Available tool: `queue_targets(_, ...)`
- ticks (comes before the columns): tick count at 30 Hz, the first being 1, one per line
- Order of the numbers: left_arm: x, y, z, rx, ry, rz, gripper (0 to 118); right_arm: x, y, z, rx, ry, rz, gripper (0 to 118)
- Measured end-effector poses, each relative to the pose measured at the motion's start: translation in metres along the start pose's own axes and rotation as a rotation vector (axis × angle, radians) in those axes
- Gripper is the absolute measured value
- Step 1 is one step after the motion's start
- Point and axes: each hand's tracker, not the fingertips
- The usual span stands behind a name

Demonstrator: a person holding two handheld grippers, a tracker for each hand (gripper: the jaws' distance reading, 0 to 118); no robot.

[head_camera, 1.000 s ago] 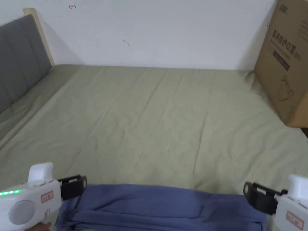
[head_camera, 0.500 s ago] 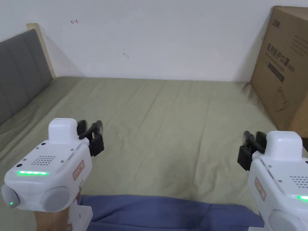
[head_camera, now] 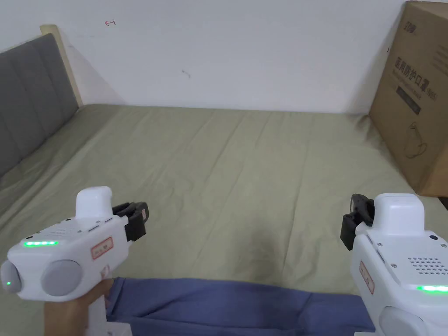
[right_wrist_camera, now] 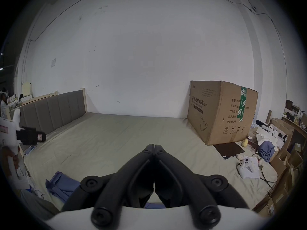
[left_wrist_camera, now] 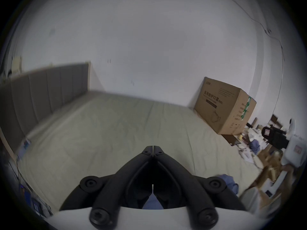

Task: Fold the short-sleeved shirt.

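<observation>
The blue shirt (head_camera: 236, 306) lies folded in a flat band along the near edge of the bed, also seen as a blue pile (right_wrist_camera: 61, 183) at the lower left of the right gripper view. My left gripper (head_camera: 139, 215) hovers above the bed, over the shirt's left end, jaws together and empty (left_wrist_camera: 152, 148). My right gripper (head_camera: 355, 214) hangs above the shirt's right end; its jaws meet with nothing between them (right_wrist_camera: 154, 147). Both grippers are clear of the cloth.
The bed (head_camera: 227, 175) has a pale green sheet. A grey headboard (head_camera: 26, 109) stands at the left and a large cardboard box (head_camera: 415, 100) at the back right. Beyond the bed's right edge lie loose items and boxes (right_wrist_camera: 249, 164).
A second ago both grippers were low at the shirt's ends. They rose off the cloth, then the left one sank slightly. The shirt stays flat on the bed.
</observation>
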Motion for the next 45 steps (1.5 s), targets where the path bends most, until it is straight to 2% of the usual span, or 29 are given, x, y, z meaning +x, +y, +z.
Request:
queue_targets(3, -0.042, -0.008, -0.007, -0.13, -0.054, 0.142, 0, -0.003, -0.001, -0.006, -0.011, 0.004, 0.001, 0)
queue_targets(10, -0.139, -0.047, -0.025, -0.414, -0.052, 0.331, 0, -0.012, -0.009, -0.022, -0.051, 0.011, -0.005, 0)
queue_targets(11, -0.15, -0.053, -0.029, -0.449, -0.056, 0.35, 6, -0.014, -0.011, -0.025, -0.06, 0.014, -0.005, 0)
queue_targets(12, -0.16, -0.058, -0.032, -0.48, -0.033, 0.361, 25, -0.015, -0.012, -0.027, -0.066, 0.015, -0.005, 0)
queue_targets(15, -0.181, -0.075, -0.041, -0.554, -0.001, 0.412, 92, -0.019, -0.02, -0.033, -0.087, 0.02, 0.0, 0)
queue_targets(16, -0.186, -0.079, -0.044, -0.568, 0.009, 0.414, 98, -0.021, -0.022, -0.035, -0.095, 0.022, 0.002, 0)
queue_targets(20, -0.186, -0.094, -0.05, -0.565, 0.015, 0.413, 98, -0.024, -0.033, -0.043, -0.136, 0.03, 0.017, 0)
queue_targets(23, -0.189, -0.102, -0.06, -0.601, -0.005, 0.475, 96, -0.025, -0.039, -0.047, -0.162, 0.033, 0.037, 0)
queue_targets(26, -0.181, -0.108, -0.066, -0.598, 0.002, 0.459, 61, -0.022, -0.042, -0.05, -0.177, 0.03, 0.046, 0)
queue_targets(29, -0.186, -0.118, -0.073, -0.582, 0.021, 0.435, 27, -0.014, -0.044, -0.053, -0.191, 0.031, 0.022, 0)
queue_targets(30, -0.191, -0.122, -0.075, -0.579, 0.013, 0.442, 12, -0.011, -0.045, -0.052, -0.193, 0.029, 0.019, 0)
queue_targets(31, -0.188, -0.122, -0.077, -0.576, -0.004, 0.46, 8, -0.009, -0.046, -0.052, -0.196, 0.026, 0.019, 0)
queue_targets(32, -0.179, -0.122, -0.075, -0.567, 0.01, 0.453, 8, -0.006, -0.046, -0.052, -0.201, 0.02, 0.02, 0)
queue_targets(35, -0.166, -0.11, -0.069, -0.528, 0.05, 0.313, 6, 0.002, -0.045, -0.05, -0.202, 0.009, 0.008, 0)
queue_targets(41, -0.164, -0.071, -0.02, -0.419, 0.051, 0.316, 5, 0.019, -0.041, -0.046, -0.179, -0.002, -0.039, 0)
queue_targets(43, -0.166, -0.061, -0.005, -0.4, 0.11, 0.244, 5, 0.02, -0.039, -0.041, -0.172, -0.001, -0.052, 0)
queue_targets(45, -0.172, -0.051, 0.008, -0.402, 0.165, 0.227, 4, 0.023, -0.038, -0.038, -0.164, -0.001, -0.058, 0)
